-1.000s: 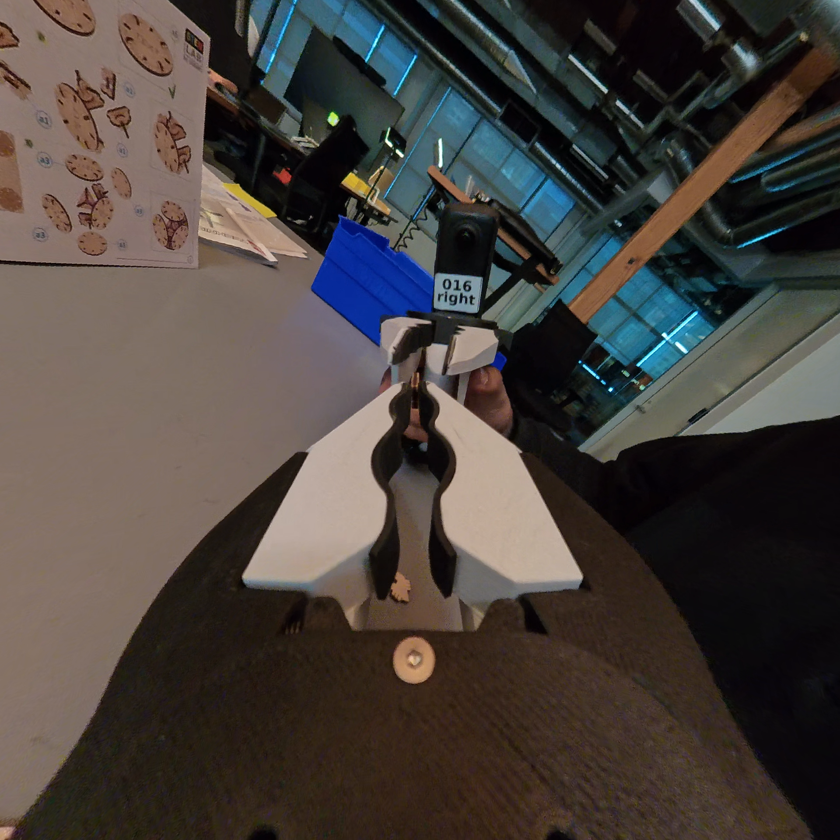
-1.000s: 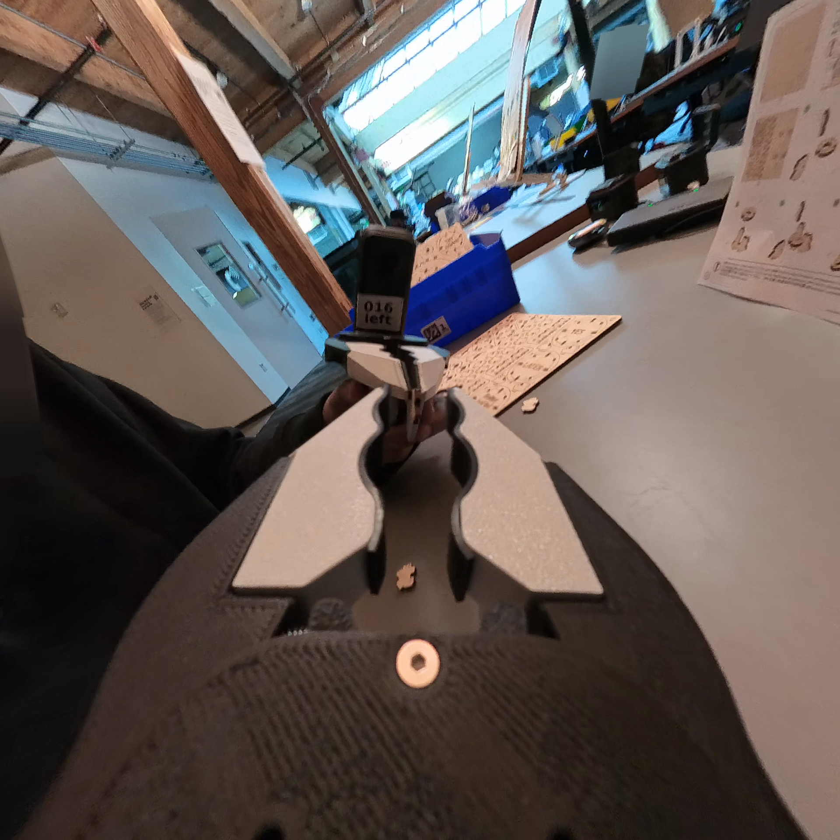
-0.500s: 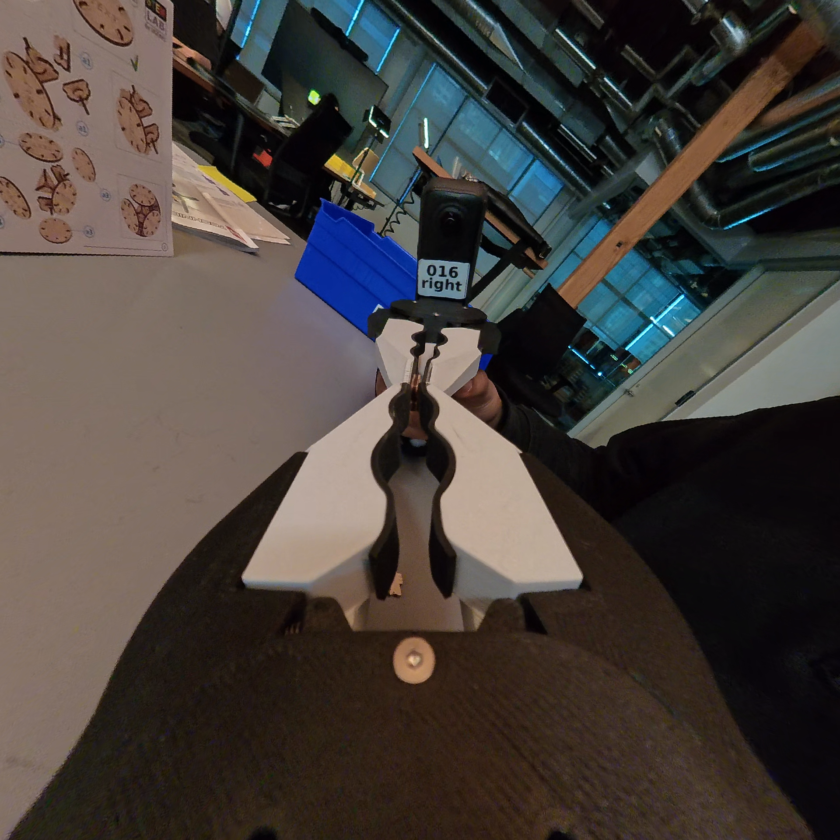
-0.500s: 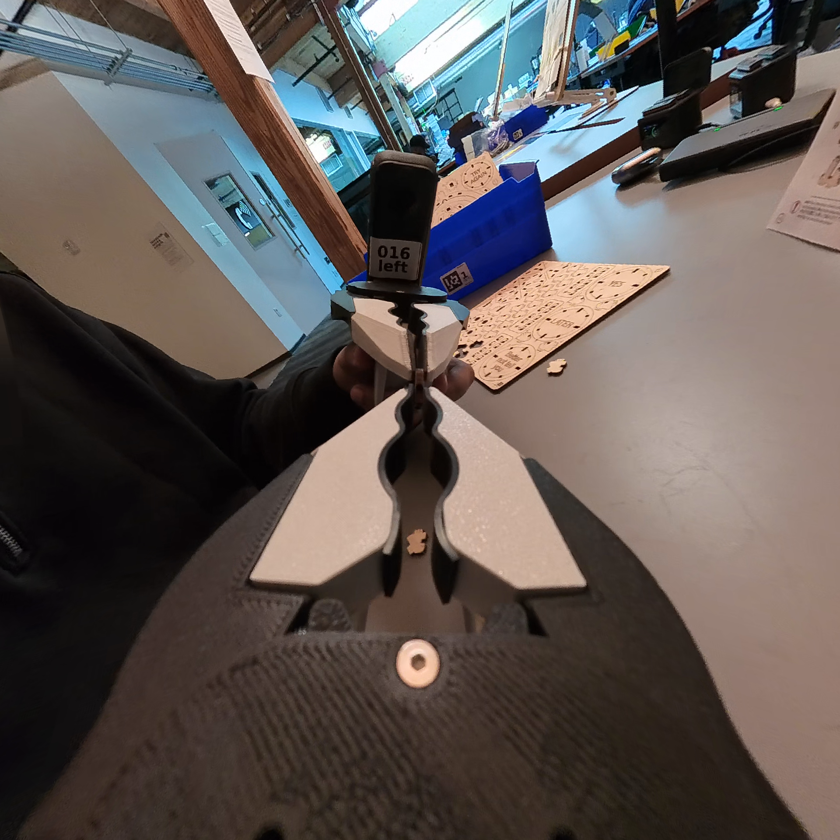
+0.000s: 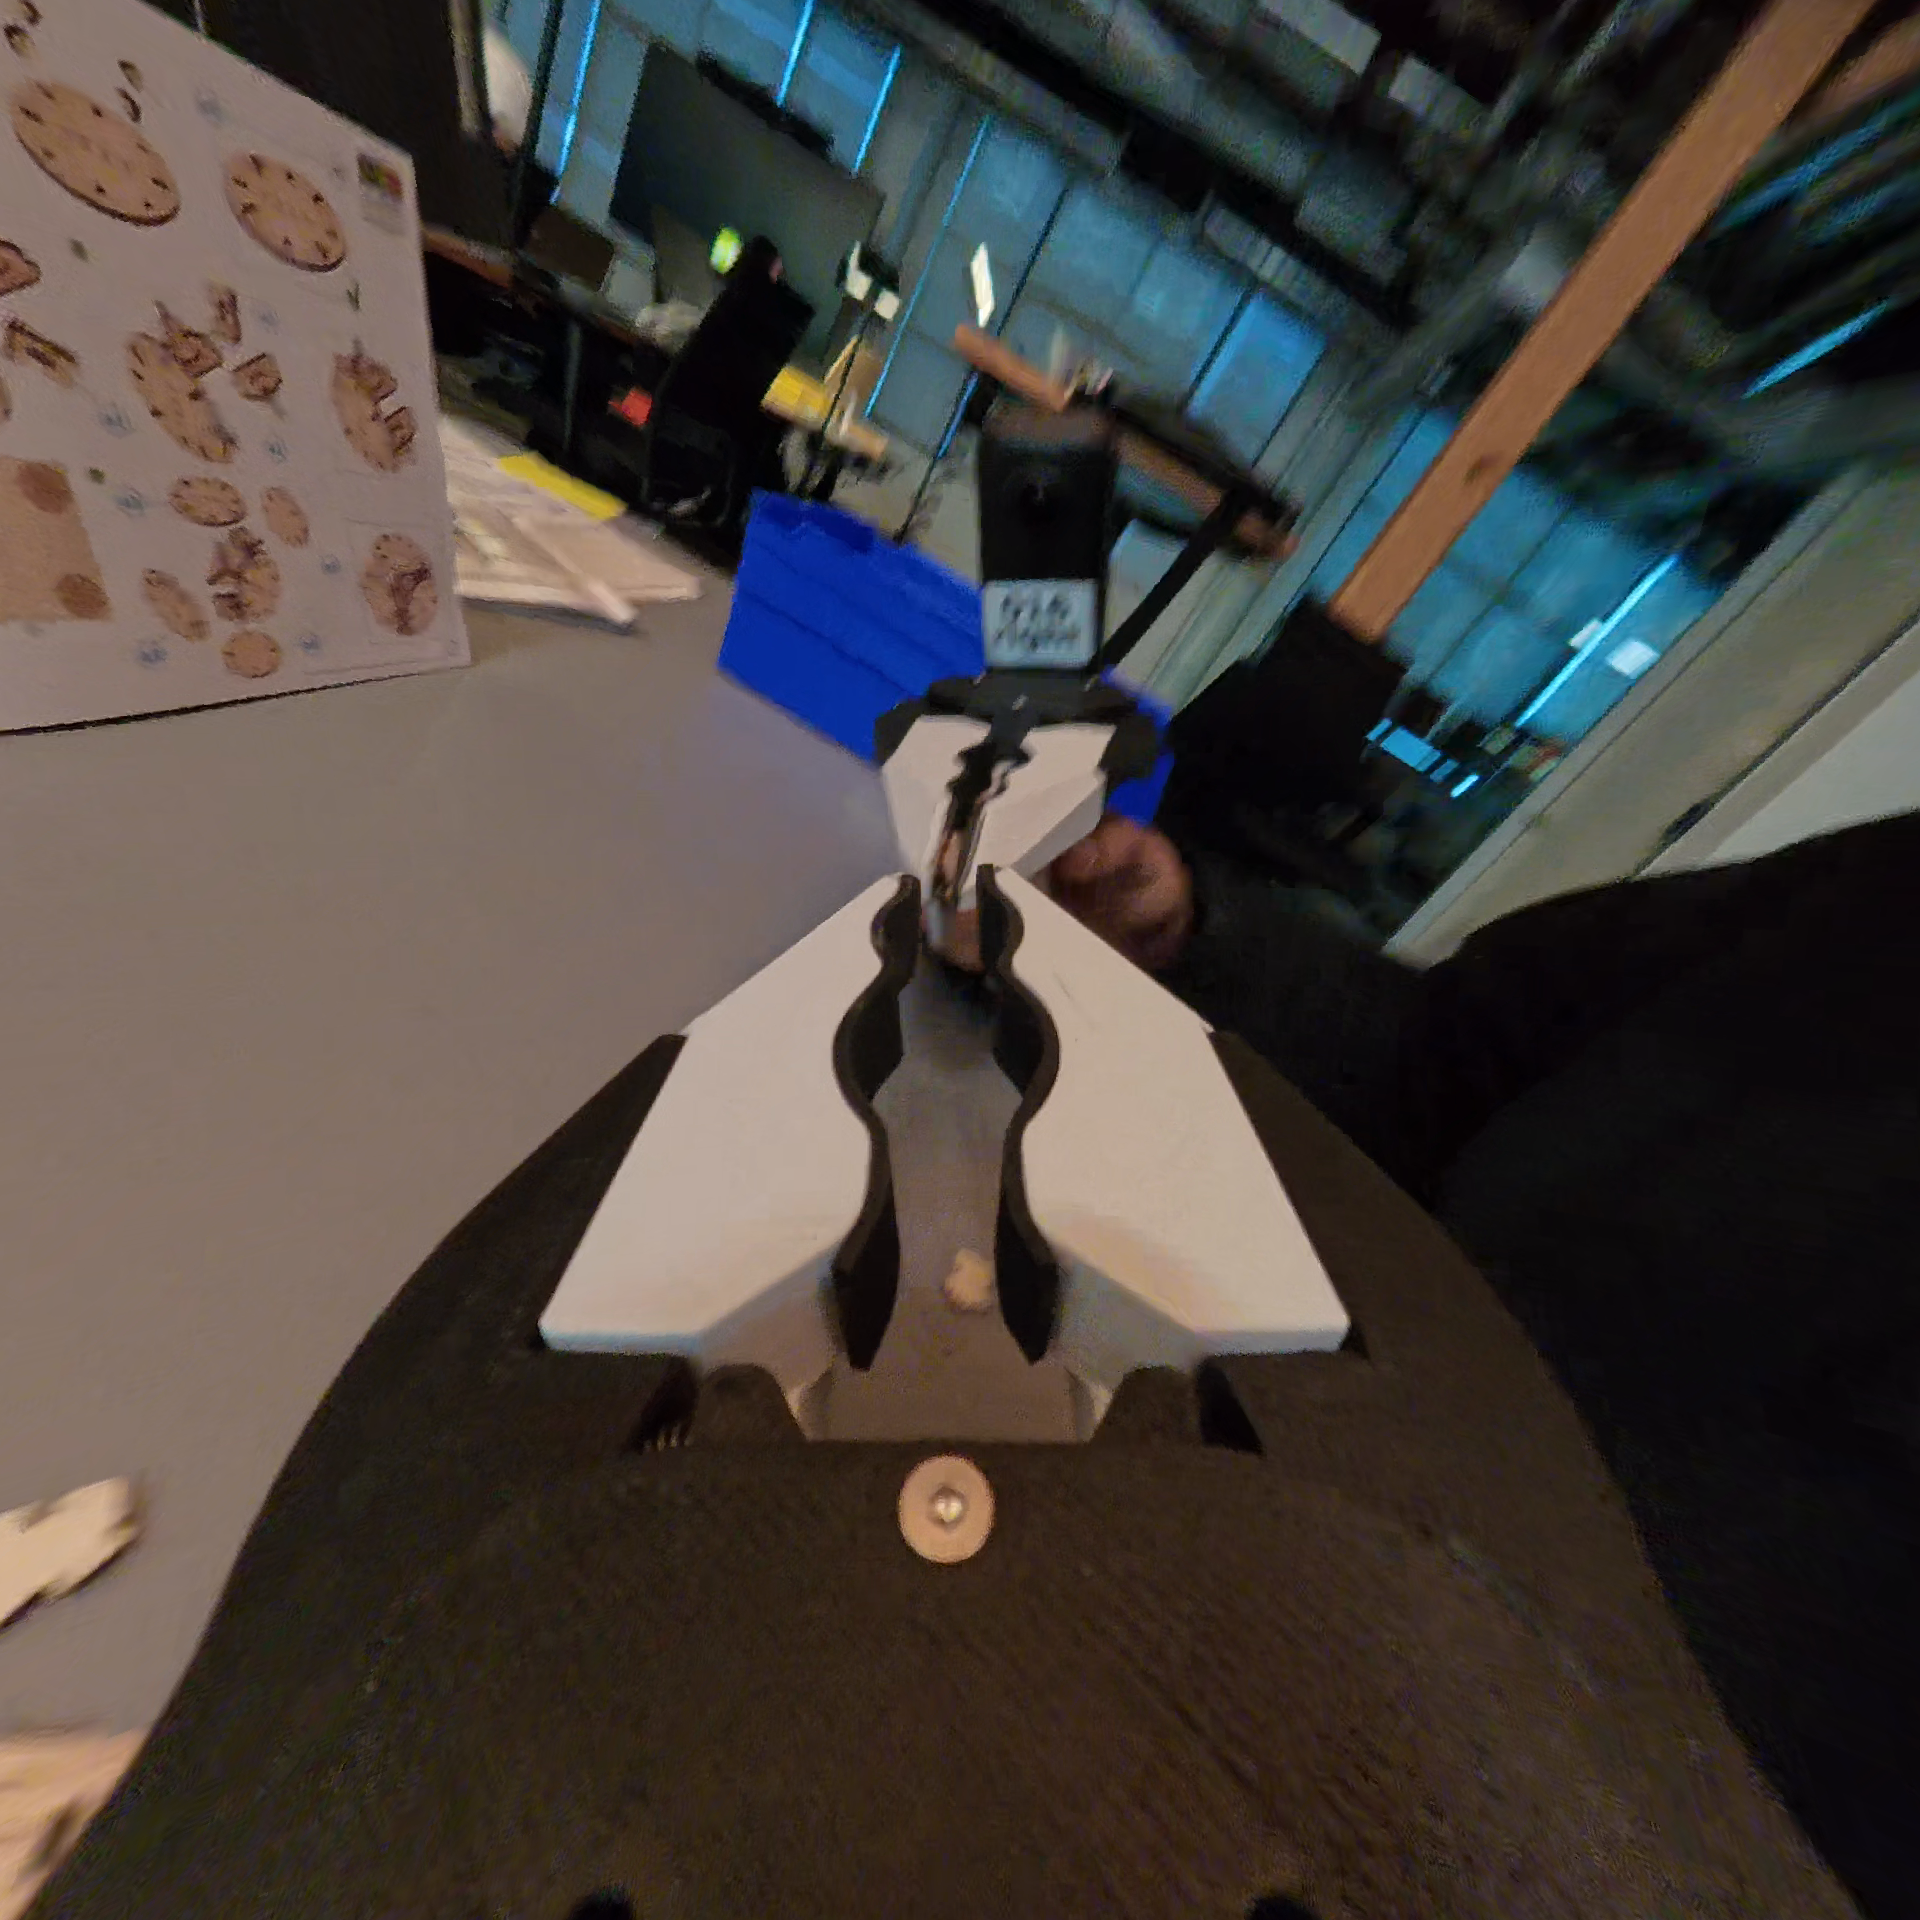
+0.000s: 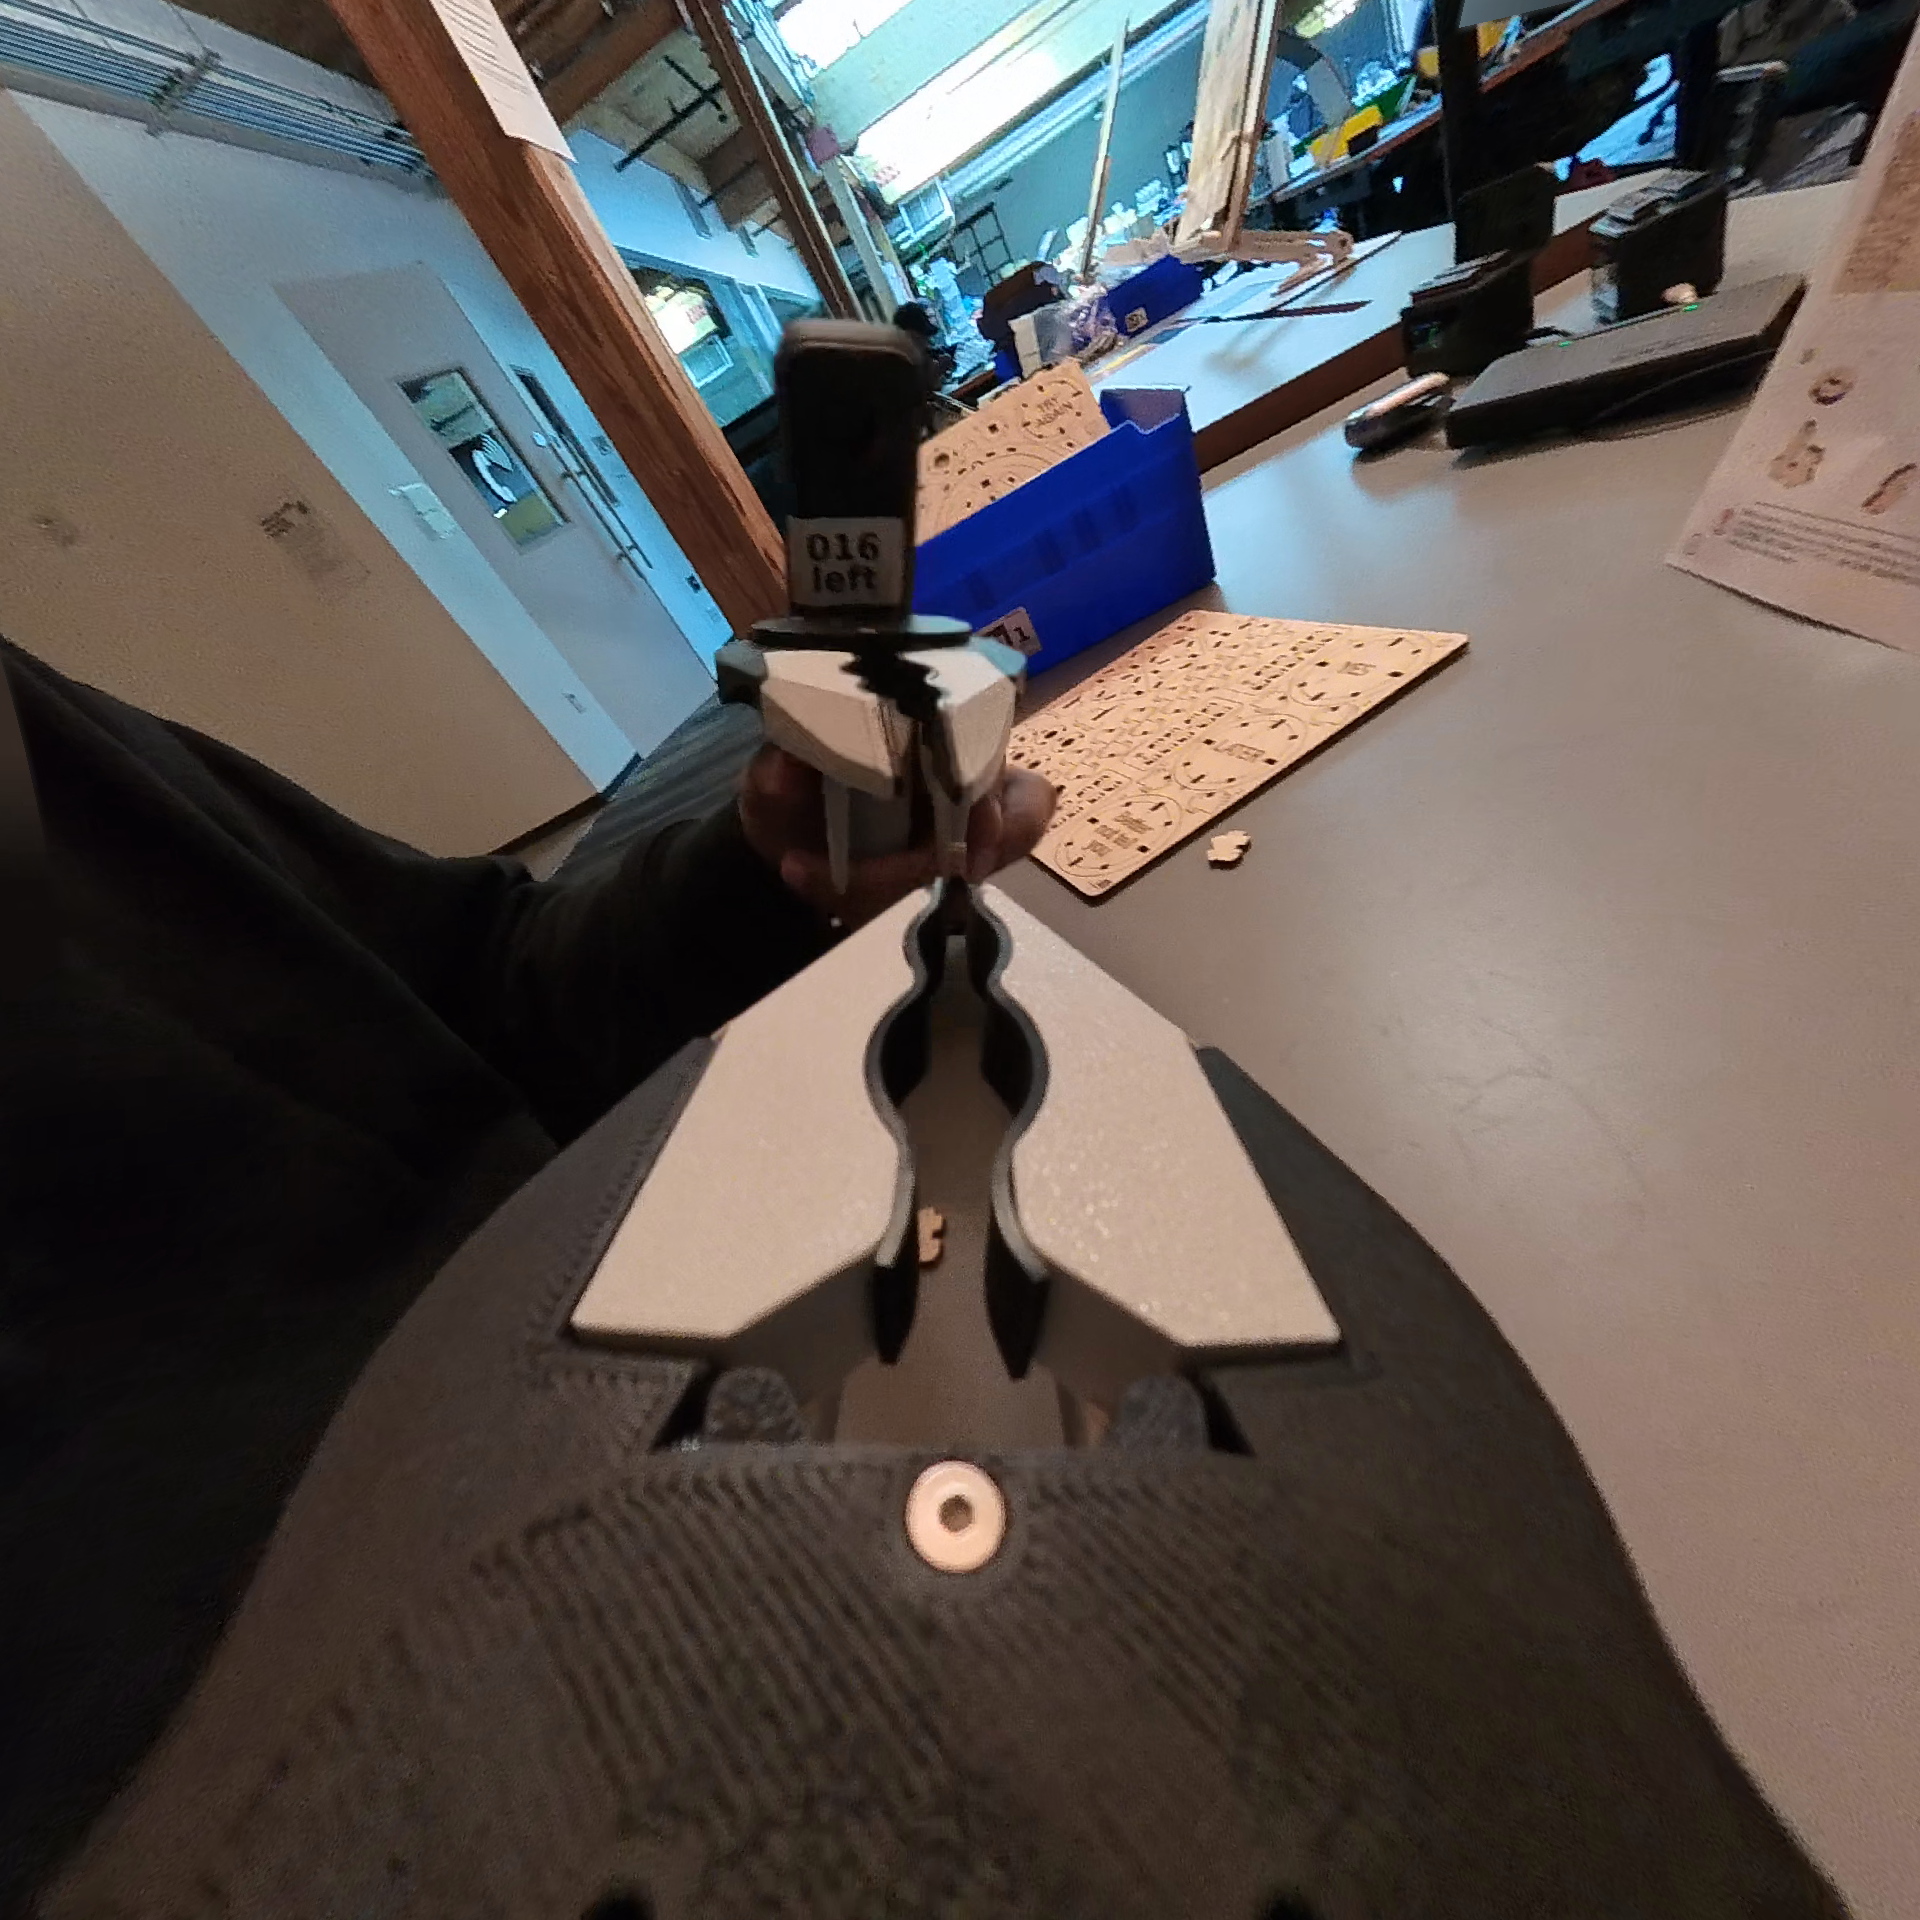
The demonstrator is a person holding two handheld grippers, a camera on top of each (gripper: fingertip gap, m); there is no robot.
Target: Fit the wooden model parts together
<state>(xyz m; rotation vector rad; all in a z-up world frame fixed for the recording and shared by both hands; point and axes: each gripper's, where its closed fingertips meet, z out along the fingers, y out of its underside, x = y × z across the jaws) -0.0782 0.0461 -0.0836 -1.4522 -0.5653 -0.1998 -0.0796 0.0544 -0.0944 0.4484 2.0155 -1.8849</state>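
Note:
My two grippers face each other tip to tip above a grey table (image 5: pixel 312 935). My left gripper (image 5: pixel 948 899) is open, and its pads stand a little apart on either side of the right gripper's tips. The right wrist view also shows the left gripper (image 6: pixel 891 852) with its fingers spread. My right gripper (image 6: pixel 951 902) is shut on a small thin wooden piece (image 6: pixel 954 854) that sticks out of its tips toward the left gripper. In the left wrist view the right gripper (image 5: pixel 948 883) is blurred, with its fingers together. A hand holds each gripper.
A blue bin (image 6: pixel 1070 551) stands behind a flat wooden sheet of cut-out parts (image 6: pixel 1247 748), with a loose wooden bit (image 6: pixel 1231 849) beside it. Another small wooden bit (image 6: pixel 932 1236) lies on the table below the fingers. Printed sheets (image 5: pixel 208 364) and dark devices (image 6: pixel 1610 364) stand farther back. The tips of both grippers are at nearly the same place. Both grippers' tips are roughly 15 cm from the loose wooden bit (image 6: pixel 1231 849).
A second ago the left gripper held the thin piece and the right stood open around it. The right then shut on it. Now the left has opened, so the piece stays with the right.

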